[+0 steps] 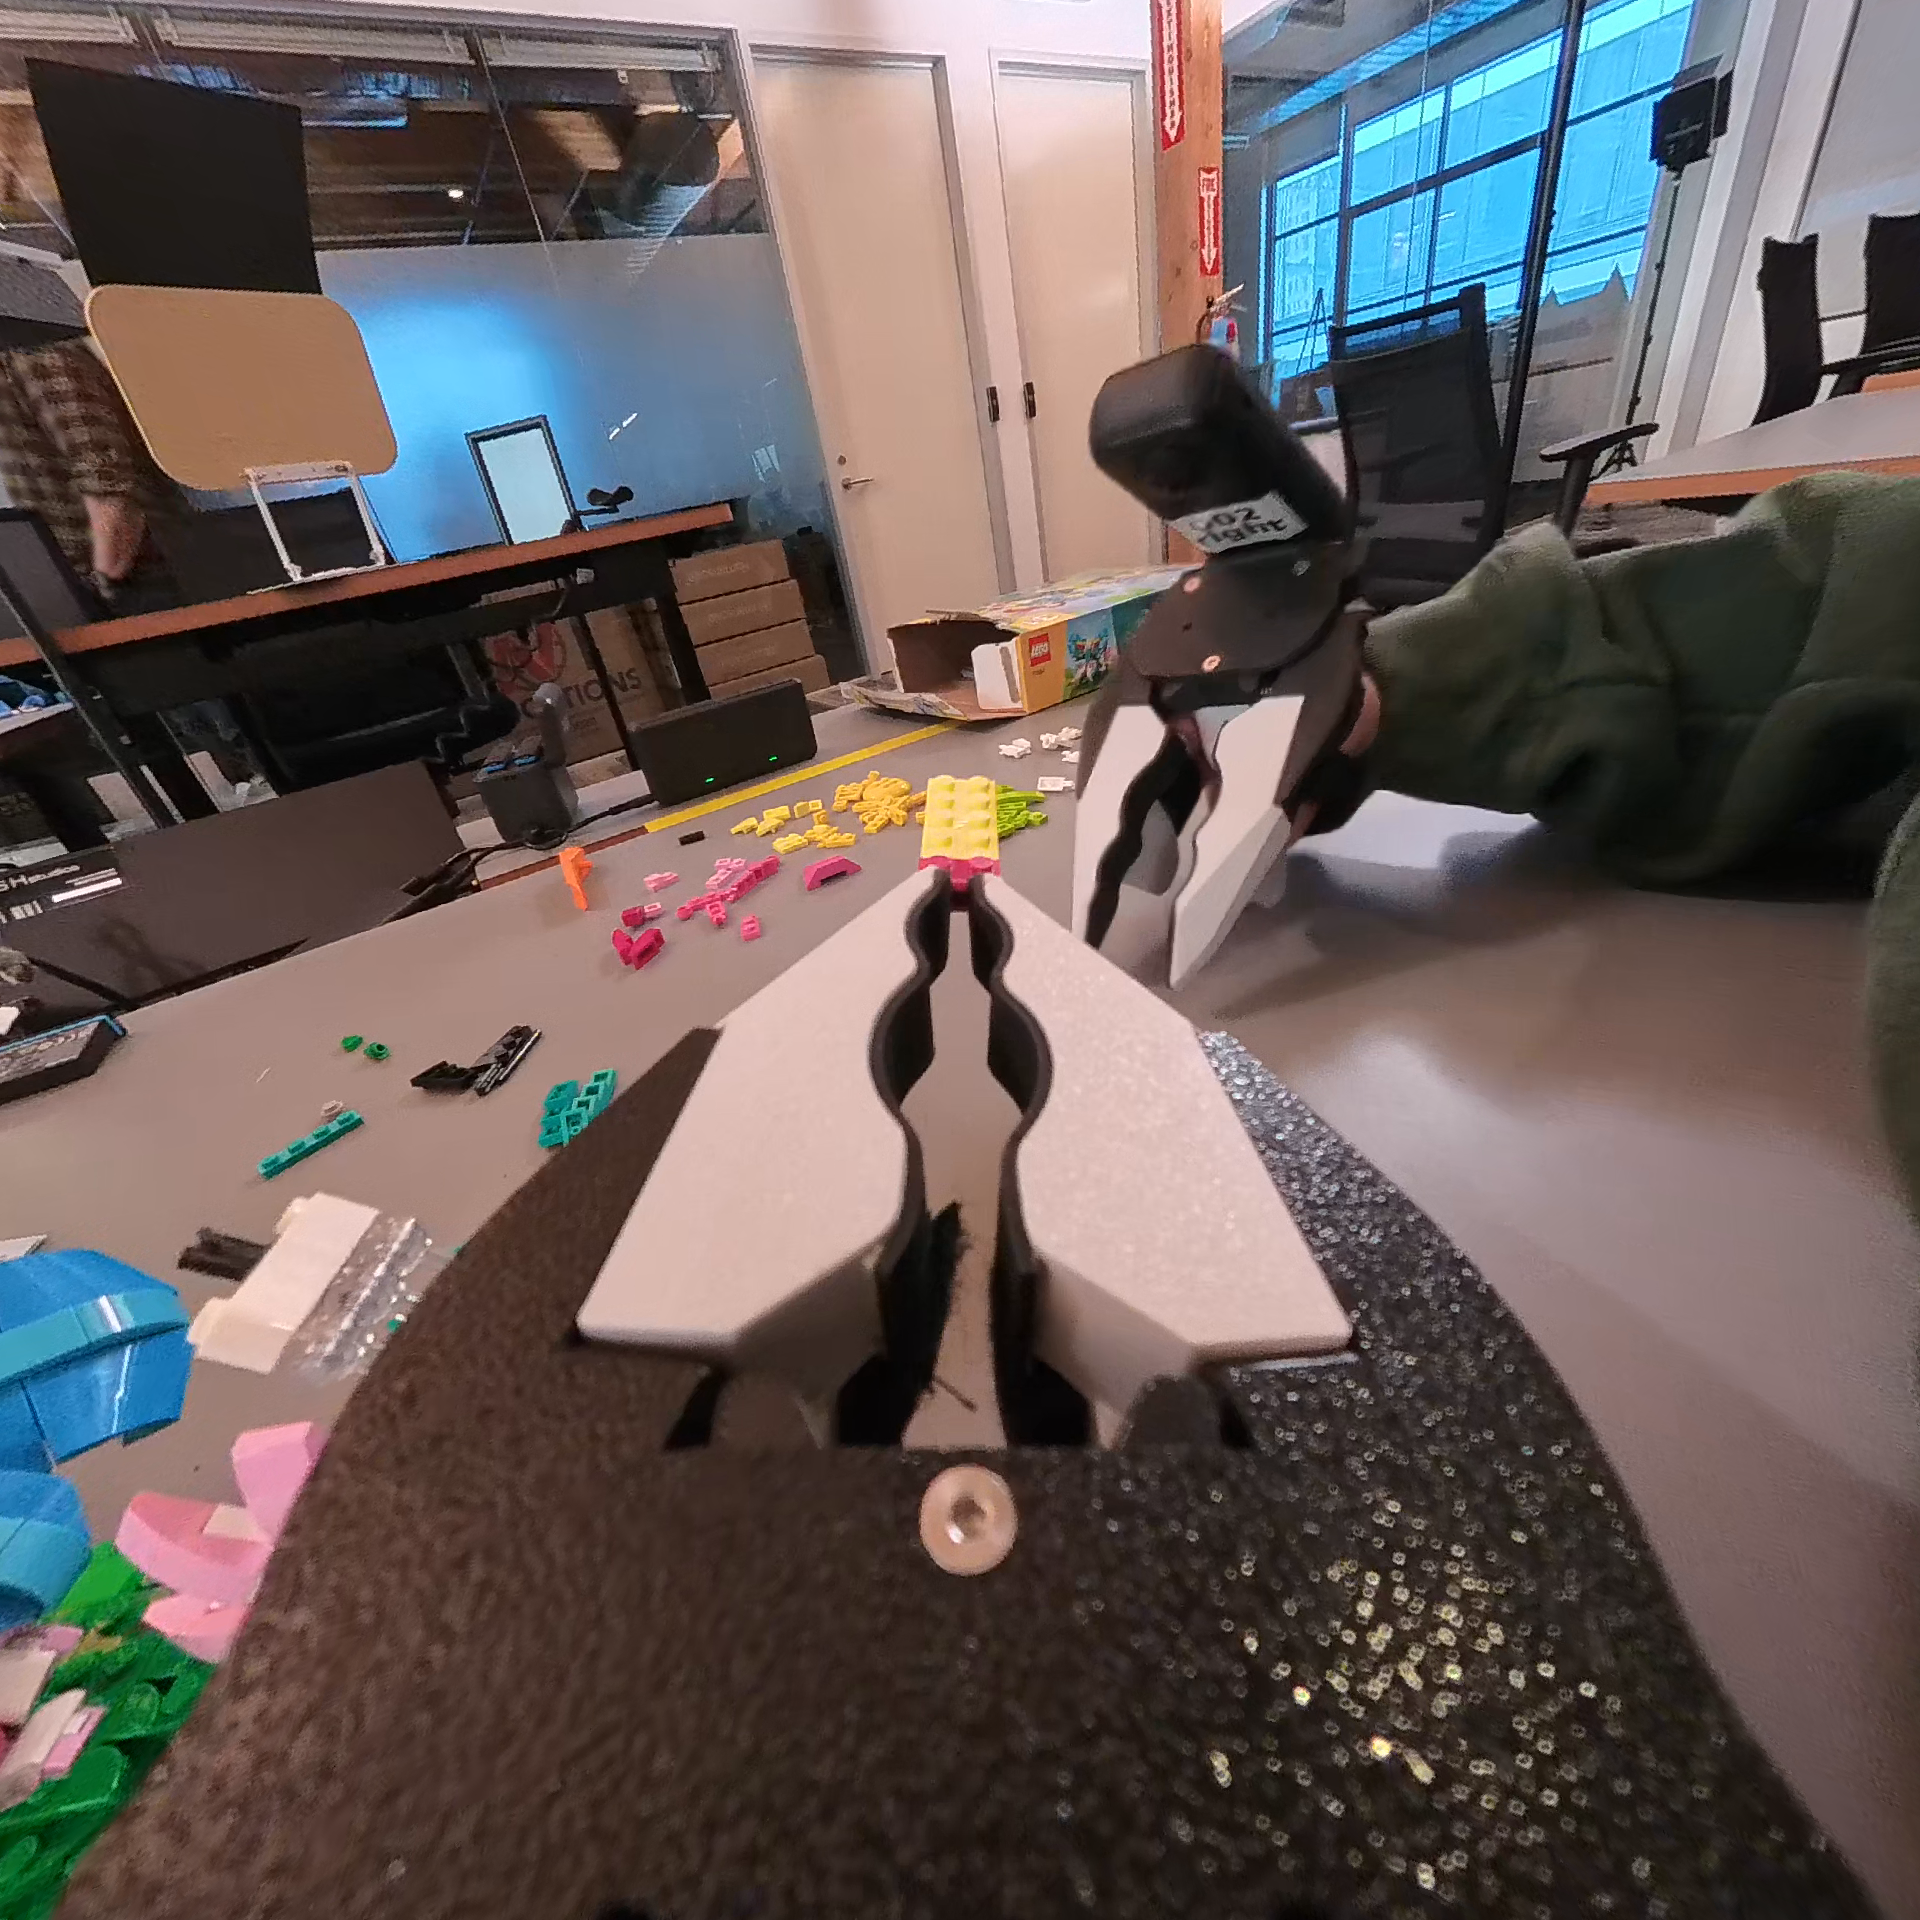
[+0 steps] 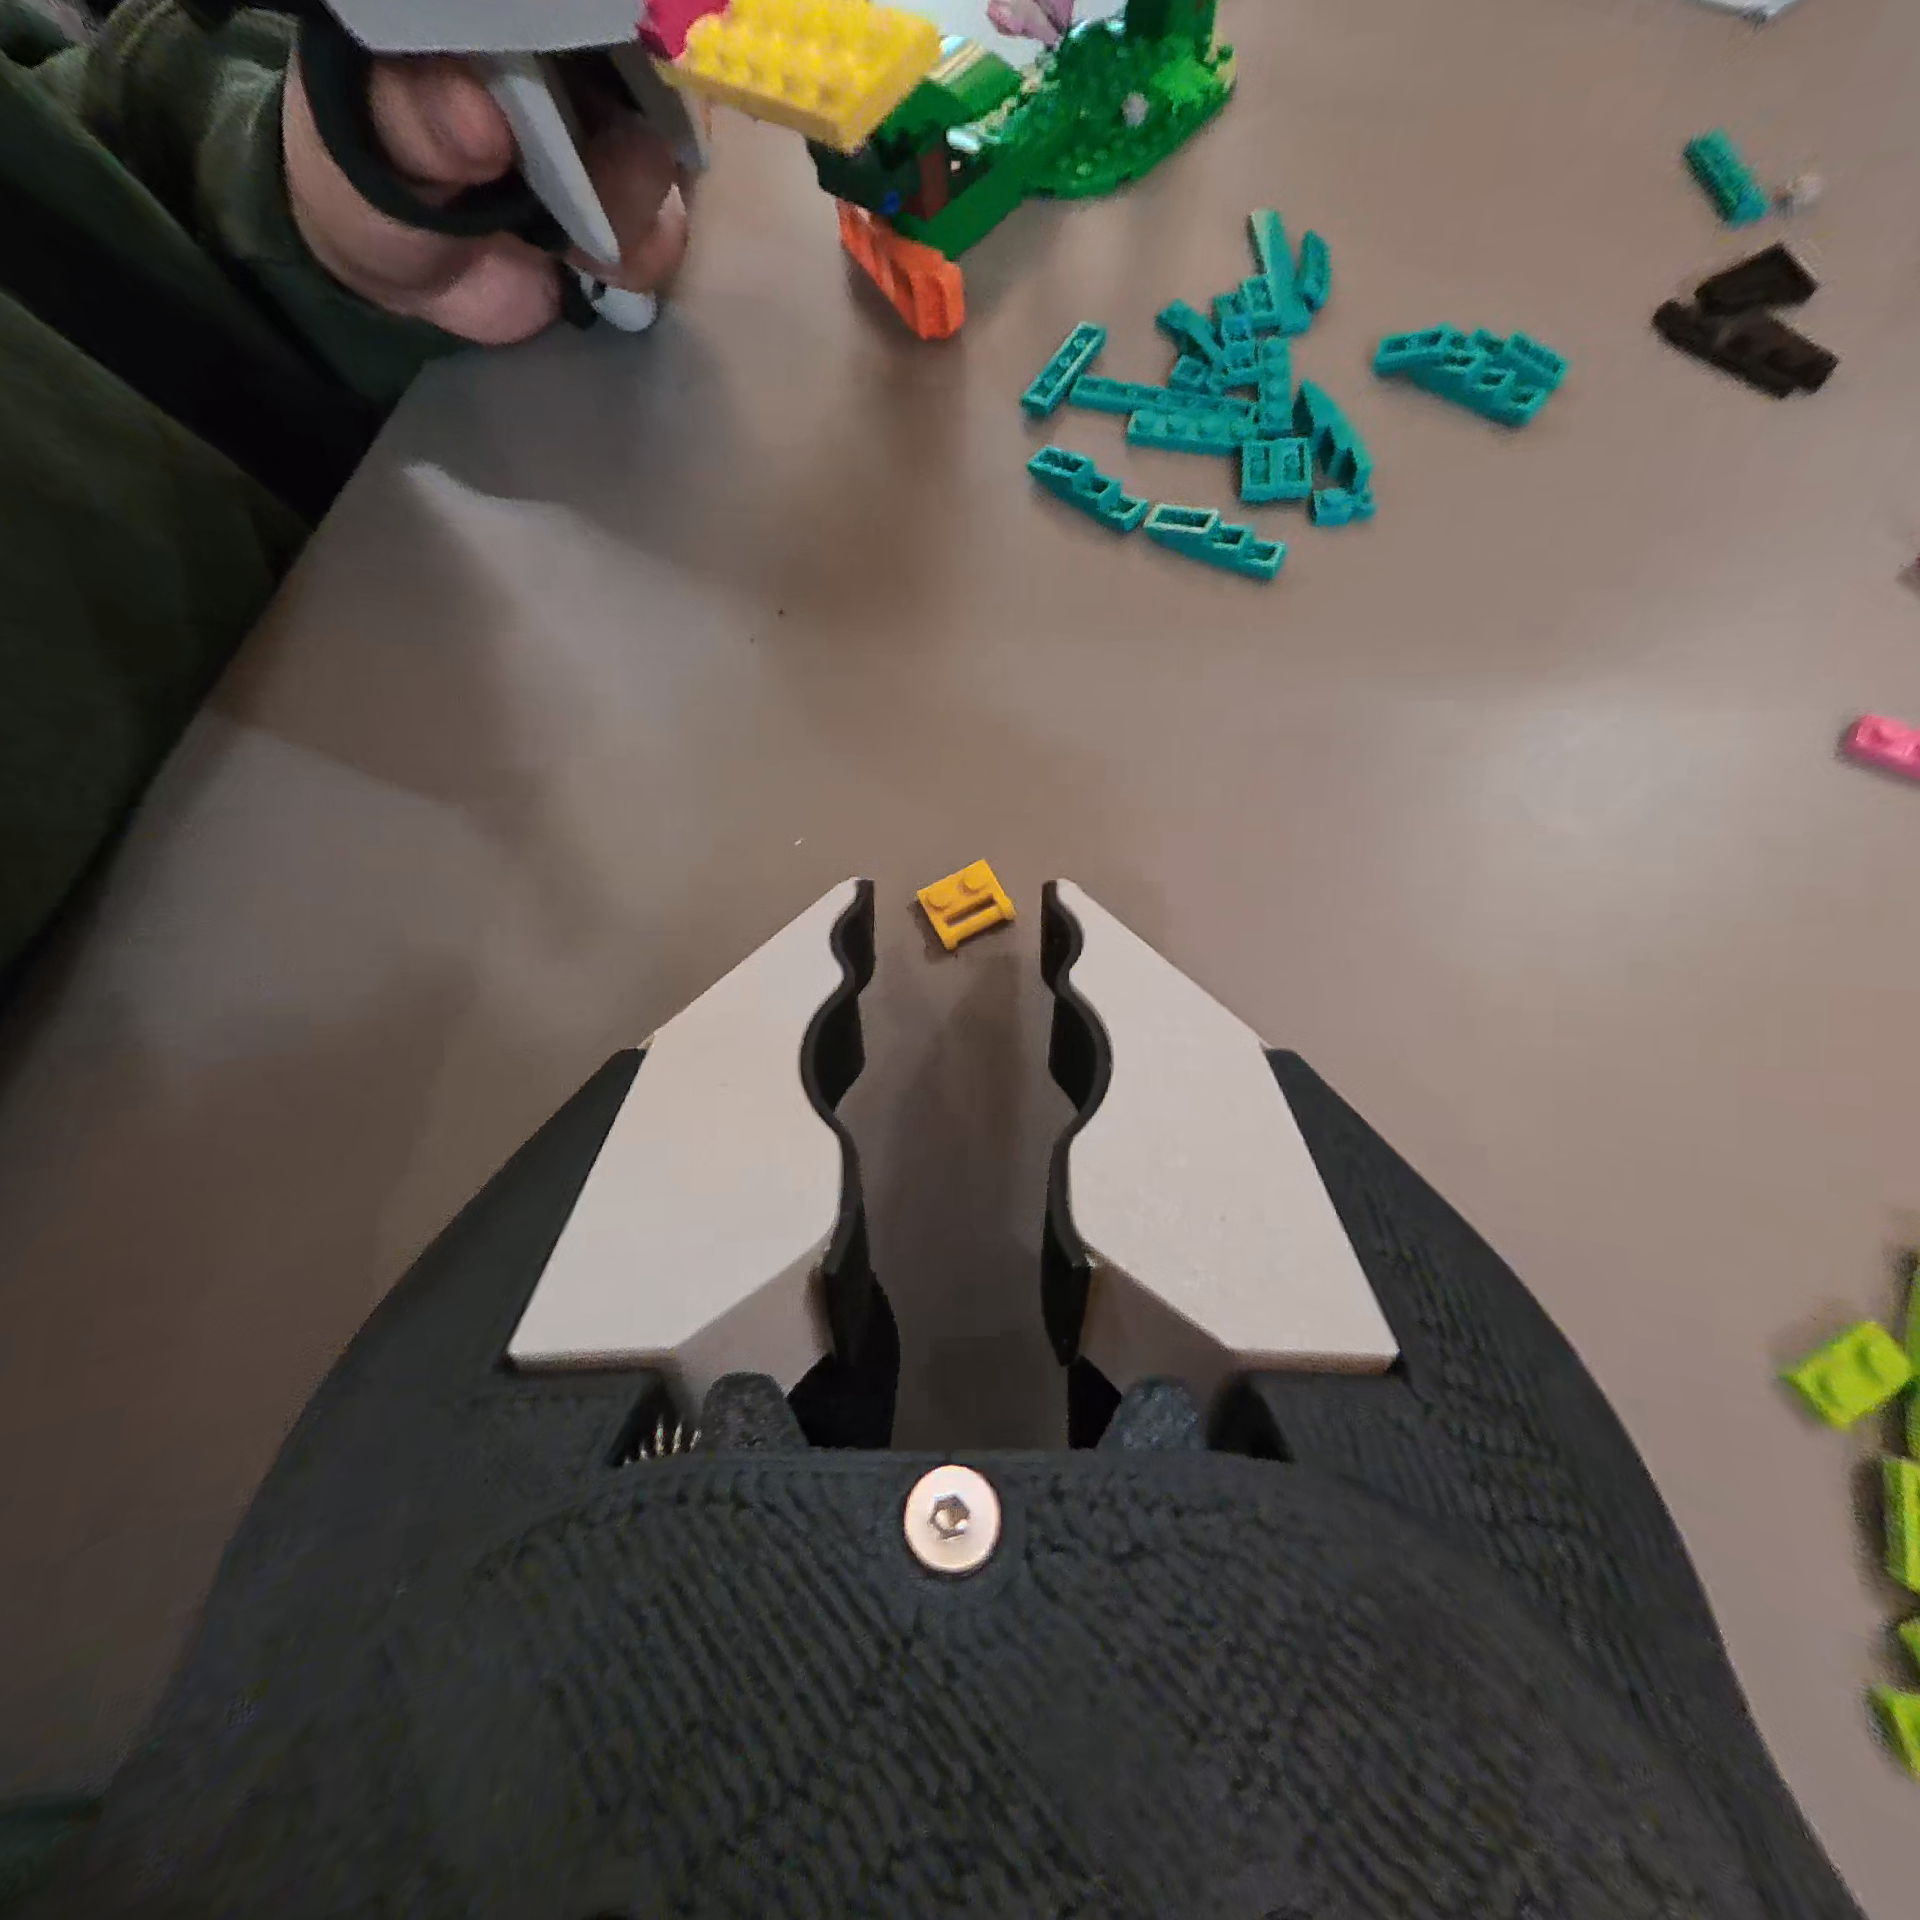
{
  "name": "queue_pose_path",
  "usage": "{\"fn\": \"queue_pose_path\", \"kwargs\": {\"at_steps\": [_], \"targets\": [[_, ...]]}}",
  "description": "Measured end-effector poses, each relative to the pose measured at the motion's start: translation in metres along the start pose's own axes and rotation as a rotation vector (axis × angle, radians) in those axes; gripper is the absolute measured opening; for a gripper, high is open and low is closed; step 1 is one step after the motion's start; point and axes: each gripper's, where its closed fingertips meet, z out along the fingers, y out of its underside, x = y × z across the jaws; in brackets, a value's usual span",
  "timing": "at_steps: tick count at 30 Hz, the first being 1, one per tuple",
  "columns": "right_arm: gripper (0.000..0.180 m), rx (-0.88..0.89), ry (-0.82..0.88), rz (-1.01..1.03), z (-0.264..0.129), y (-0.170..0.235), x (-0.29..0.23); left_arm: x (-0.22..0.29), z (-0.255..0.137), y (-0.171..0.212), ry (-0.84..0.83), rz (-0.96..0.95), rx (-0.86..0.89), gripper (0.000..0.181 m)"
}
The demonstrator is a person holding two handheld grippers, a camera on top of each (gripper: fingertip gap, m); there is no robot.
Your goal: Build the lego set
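My left gripper (image 1: 961, 885) is shut on the pink end of a small build, a yellow studded plate on a pink base (image 1: 961, 821), and holds it above the grey table (image 1: 1455, 1091). The same build (image 2: 800, 62) shows at the top of the right wrist view. My right gripper (image 2: 951, 899) is open and points down at the table, with a small orange-yellow plate (image 2: 966, 902) lying between its fingertips, touching neither. The right gripper (image 1: 1138, 956) also shows in the left wrist view, held by a green-sleeved arm.
A green build with an orange foot (image 2: 1039, 135), teal pieces (image 2: 1226, 416), black pieces (image 2: 1745, 322), lime pieces (image 2: 1849, 1371) and one pink piece (image 2: 1886, 743) lie around. Pink (image 1: 717, 894) and yellow piles (image 1: 831, 810), the set's box (image 1: 1039, 649) and a blue-pink-green build (image 1: 73, 1351) also sit here. The grippers' ends are close to 12 cm from one another. Measured from the fingertips, the pink piece (image 2: 1886, 743) is 15 cm or so from the right gripper and 25 cm from the left. It turns up in the left wrist view (image 1: 754, 928) as well.
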Motion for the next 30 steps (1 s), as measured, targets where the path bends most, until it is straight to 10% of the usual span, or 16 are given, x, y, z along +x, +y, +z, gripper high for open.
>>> {"fn": "queue_pose_path", "kwargs": {"at_steps": [8,14,30], "targets": [[0.015,-0.071,-0.038,0.028,0.008,0.005,0.007,-0.001,0.001,0.001,-0.009,-0.001,-0.008,0.001],[0.015,0.183,0.290,0.194,-0.025,-0.063,0.022,-0.013,0.007,0.008,-0.132,-0.024,-0.067,0.001],[0.015,0.105,0.368,-0.103,-0.026,-0.128,-0.034,0.009,0.009,-0.017,-0.059,-0.092,0.010,0.000]]}}
